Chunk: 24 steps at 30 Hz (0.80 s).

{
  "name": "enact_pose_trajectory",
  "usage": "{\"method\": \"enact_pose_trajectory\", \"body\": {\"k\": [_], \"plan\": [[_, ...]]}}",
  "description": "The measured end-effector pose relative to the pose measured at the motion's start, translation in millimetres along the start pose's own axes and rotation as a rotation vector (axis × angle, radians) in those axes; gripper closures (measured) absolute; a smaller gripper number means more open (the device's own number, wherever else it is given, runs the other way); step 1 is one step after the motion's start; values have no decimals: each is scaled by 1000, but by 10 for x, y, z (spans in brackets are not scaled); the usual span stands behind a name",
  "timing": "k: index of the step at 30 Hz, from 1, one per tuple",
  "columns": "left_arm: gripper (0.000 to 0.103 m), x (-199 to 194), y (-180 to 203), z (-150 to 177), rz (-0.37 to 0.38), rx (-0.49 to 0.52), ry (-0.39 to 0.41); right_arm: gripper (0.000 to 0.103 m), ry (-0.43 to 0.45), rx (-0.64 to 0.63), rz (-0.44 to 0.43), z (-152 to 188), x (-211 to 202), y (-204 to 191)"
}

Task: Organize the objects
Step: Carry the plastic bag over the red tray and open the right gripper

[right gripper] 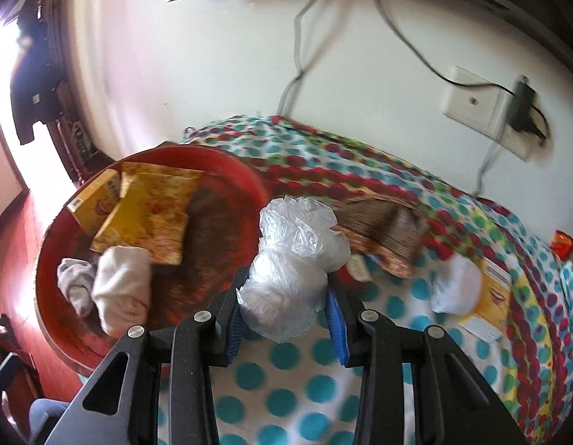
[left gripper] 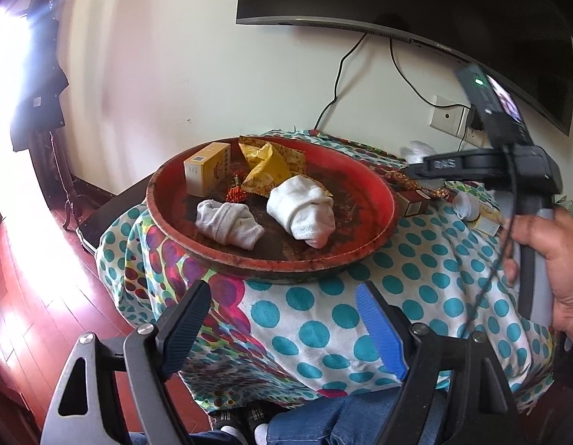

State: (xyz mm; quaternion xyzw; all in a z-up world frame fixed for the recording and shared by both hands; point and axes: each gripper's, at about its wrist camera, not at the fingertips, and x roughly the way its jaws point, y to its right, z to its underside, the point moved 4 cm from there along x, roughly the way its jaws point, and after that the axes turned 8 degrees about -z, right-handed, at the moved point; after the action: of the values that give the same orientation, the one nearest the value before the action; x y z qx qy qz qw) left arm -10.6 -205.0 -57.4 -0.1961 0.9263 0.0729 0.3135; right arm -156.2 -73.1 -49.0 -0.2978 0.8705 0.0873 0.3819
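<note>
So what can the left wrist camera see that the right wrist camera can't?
Only the left wrist view shows the open left gripper, the person's hand and the red candy. Only the right wrist view shows the crumpled plastic bag clamped in the right gripper. Both show the red tray, rolled socks and dotted cloth.

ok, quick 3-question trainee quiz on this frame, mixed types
1. True or false: the right tongs are shut on a crumpled plastic bag.
2. How many rolled white socks lie in the red tray?
3. The left tongs are: A) gripping a sock B) open, holding nothing C) shut on the yellow box.

Key: 1 true. 2 two, the greyer sock and the whiter sock. 3 B.
</note>
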Motion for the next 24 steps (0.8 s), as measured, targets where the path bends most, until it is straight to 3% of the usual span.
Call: {"method": "enact_pose_trajectory", "body": {"k": [24], "plan": [[20,-16,-268,-60,-29,-58,17,67,-106,-87,-35,-75,626,-854]]}}
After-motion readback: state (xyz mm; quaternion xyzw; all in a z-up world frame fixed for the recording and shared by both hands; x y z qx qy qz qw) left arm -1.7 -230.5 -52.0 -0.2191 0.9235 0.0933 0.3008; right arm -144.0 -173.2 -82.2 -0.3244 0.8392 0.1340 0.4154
